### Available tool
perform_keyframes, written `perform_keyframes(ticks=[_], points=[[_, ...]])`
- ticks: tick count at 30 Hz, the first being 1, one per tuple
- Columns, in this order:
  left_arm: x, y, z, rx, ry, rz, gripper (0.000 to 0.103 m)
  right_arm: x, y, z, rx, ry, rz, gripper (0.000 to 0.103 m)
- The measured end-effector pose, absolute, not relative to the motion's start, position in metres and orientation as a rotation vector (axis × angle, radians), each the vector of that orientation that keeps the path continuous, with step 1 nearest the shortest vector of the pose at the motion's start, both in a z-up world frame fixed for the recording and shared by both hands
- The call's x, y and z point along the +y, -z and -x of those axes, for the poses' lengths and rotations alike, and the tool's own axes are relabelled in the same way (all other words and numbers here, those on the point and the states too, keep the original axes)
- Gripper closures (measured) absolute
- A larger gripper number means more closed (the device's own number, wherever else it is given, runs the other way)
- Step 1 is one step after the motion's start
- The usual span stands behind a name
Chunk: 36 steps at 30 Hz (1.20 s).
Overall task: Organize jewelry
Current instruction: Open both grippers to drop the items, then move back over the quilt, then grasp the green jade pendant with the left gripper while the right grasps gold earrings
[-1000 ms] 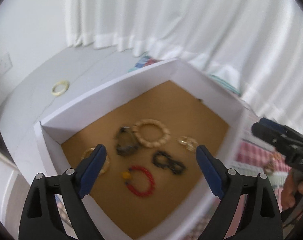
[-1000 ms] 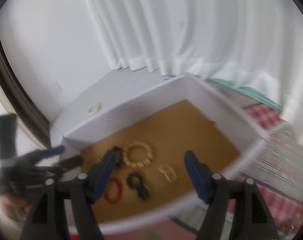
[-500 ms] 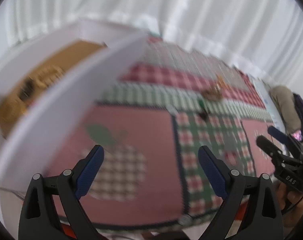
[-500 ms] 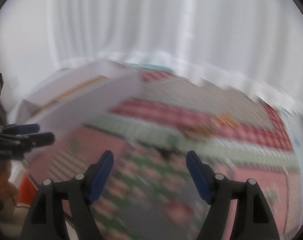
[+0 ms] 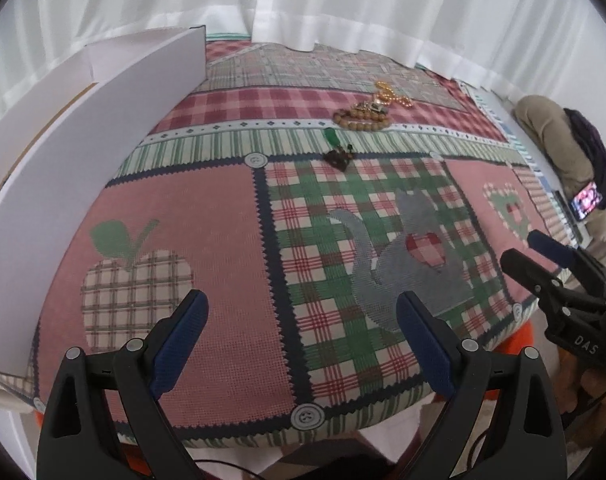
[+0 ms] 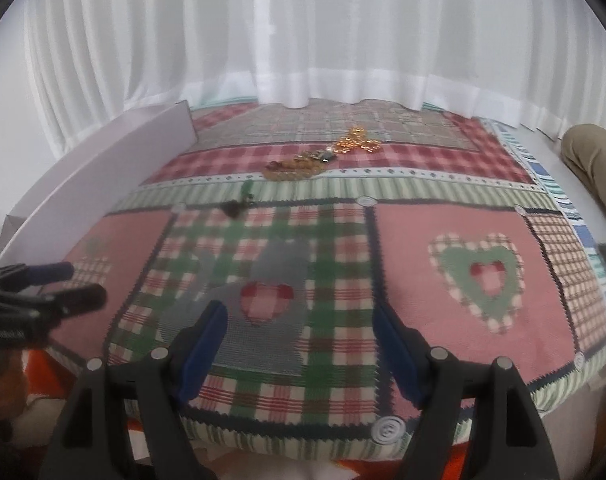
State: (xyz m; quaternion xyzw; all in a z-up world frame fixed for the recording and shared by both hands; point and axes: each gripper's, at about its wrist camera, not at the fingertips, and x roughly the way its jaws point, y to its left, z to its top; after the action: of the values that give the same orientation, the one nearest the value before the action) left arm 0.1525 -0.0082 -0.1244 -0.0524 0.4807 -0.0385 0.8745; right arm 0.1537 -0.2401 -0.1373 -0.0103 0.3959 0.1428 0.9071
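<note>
A pile of jewelry lies at the far side of the patchwork cloth: a brown bead bracelet [image 5: 361, 119], a gold chain [image 5: 391, 94], a green piece [image 5: 330, 136] and a dark piece [image 5: 339, 157]. The bracelet [image 6: 289, 171], gold chain [image 6: 355, 141] and dark piece [image 6: 233, 208] also show in the right wrist view. The white box [image 5: 83, 120] stands at the left, its inside mostly hidden by its wall. My left gripper [image 5: 301, 330] is open and empty over the cloth's near edge. My right gripper [image 6: 301, 344] is open and empty, to the right of it.
The patchwork cloth [image 5: 223, 216] covers the table, with apple, cat and heart patches. White curtains [image 6: 303, 32] hang behind. A seated person [image 5: 563, 140] with a lit phone [image 5: 587, 200] is at the far right. The right gripper also shows in the left wrist view [image 5: 551, 260].
Both grippers have swung right, away from the open box with its jewelry, and now face the cloth and the pile on it. Both stay open and empty.
</note>
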Motion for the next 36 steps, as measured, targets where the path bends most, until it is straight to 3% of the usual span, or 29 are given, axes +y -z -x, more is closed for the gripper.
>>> perform_keyframes(ticks=[27, 36], points=[[-0.020, 0.147, -0.173, 1.058, 0.081, 0.075, 0.008, -0.246, 0.158, -0.164, 0.894, -0.326, -0.038, 0.026], [-0.019, 0.142, -0.214, 1.048, 0.147, 0.051, 0.008, -0.252, 0.157, -0.167, 0.893, -0.313, -0.050, 0.026]])
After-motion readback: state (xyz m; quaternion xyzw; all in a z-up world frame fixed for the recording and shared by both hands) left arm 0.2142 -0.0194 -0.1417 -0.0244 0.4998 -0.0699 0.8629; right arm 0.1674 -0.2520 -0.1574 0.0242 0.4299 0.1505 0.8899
